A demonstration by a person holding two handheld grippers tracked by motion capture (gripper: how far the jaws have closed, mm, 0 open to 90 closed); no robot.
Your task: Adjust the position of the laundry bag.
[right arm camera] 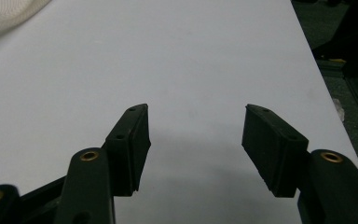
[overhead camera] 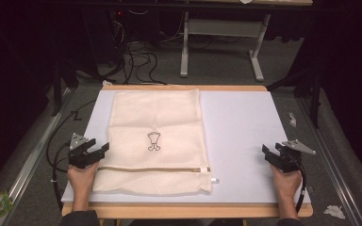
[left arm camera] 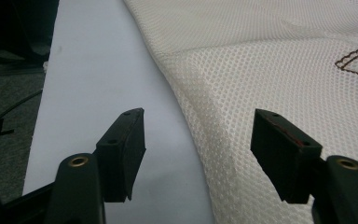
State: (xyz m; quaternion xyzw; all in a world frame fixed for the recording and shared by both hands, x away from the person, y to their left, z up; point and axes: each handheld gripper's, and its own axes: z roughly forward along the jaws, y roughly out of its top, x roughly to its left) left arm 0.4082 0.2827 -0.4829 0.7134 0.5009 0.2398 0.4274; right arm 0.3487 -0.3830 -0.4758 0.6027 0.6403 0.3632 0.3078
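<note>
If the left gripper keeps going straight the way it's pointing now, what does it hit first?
Most likely the cream mesh laundry bag: the open left gripper straddles its left edge, one jaw over bare table. How high it sits above the fabric is unclear.

The right gripper (right arm camera: 193,144) hovers over the pale table (right arm camera: 191,60), its two black jaws rising from the bottom of the frame and standing well apart with nothing between them. Each jaw carries a flat rectangular pad with small screw holes, and brass-coloured fittings show on the arms below. A soft shadow lies on the table beneath the jaws. At the top left corner, the edge of a cream mesh fabric (right arm camera: 4,14) rests on the table. Dark floor (right arm camera: 349,60) runs along the table's right edge.
</note>
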